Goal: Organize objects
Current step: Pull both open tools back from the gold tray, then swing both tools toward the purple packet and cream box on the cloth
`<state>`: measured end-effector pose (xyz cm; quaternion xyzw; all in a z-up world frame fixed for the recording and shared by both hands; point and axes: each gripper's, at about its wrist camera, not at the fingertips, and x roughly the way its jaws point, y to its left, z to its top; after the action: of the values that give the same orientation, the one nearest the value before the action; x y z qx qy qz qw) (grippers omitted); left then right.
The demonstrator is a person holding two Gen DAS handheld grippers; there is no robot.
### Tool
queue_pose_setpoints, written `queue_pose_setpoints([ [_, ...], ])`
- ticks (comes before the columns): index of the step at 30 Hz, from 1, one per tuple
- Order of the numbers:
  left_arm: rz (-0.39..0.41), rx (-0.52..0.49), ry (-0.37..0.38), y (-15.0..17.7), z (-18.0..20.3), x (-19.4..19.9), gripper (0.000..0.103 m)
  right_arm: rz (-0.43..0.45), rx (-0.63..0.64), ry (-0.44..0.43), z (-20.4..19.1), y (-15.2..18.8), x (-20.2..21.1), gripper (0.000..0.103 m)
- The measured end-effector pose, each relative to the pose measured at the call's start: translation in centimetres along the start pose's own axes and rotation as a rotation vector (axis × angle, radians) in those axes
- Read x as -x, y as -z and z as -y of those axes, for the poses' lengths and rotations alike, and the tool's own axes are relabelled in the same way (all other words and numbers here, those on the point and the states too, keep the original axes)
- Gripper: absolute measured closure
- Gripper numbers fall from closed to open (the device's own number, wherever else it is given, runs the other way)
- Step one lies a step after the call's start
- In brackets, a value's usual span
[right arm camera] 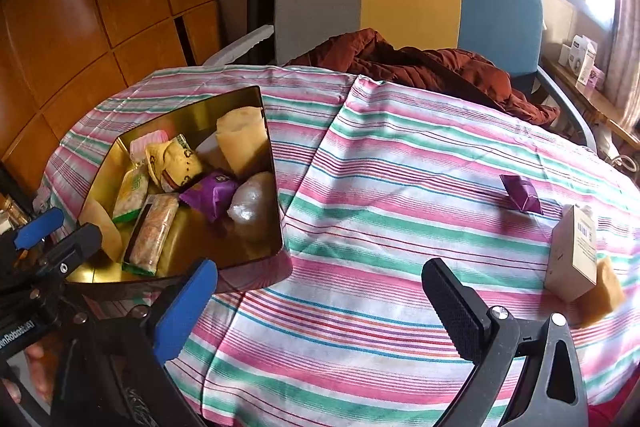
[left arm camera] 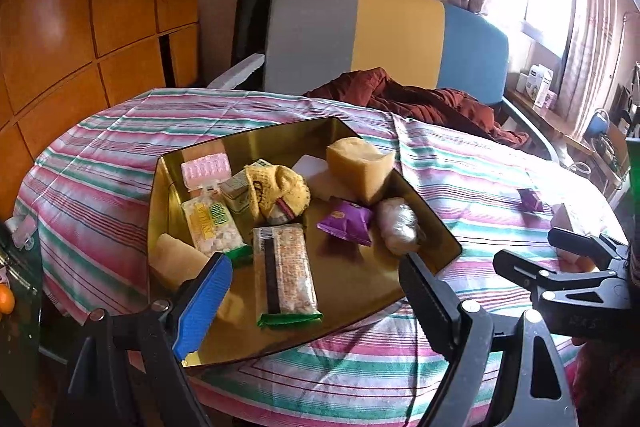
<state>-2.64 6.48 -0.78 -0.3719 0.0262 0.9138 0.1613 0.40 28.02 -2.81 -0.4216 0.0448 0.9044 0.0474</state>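
Left wrist view: left gripper (left arm camera: 316,279) fingers spread, long snack bar (left arm camera: 285,273) in gold tin (left arm camera: 436,227) between them, untouched; right gripper (right arm camera: 320,307) likewise spread, empty.

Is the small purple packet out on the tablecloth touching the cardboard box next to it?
Apart. The right wrist view shows striped cloth between the purple packet and the cardboard box.
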Motion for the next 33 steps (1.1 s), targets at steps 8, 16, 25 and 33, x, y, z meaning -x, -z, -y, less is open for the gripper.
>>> queue_pose_setpoints([
  [8, -0.008, -0.006, 0.03, -0.1, 0.7, -0.1, 0.017, -0.008, -0.044, 0.089, 4.1, 0.7, 0.6, 0.0],
  [16, -0.014, -0.018, 0.034, 0.0, 1.3, -0.4, 0.017, -0.008, -0.107, 0.17, 8.9, 1.1, 1.6, 0.0],
  [25, -0.027, -0.046, 0.064, -0.1, 2.5, -1.0, 0.017, 0.0, -0.173, 0.216, 12.8, 1.5, 2.9, 0.0],
  [33, -0.035, -0.102, 0.047, -0.6, 4.6, -1.4, 0.017, -0.001, -0.242, 0.236, 16.4, 1.7, 3.8, 0.0],
])
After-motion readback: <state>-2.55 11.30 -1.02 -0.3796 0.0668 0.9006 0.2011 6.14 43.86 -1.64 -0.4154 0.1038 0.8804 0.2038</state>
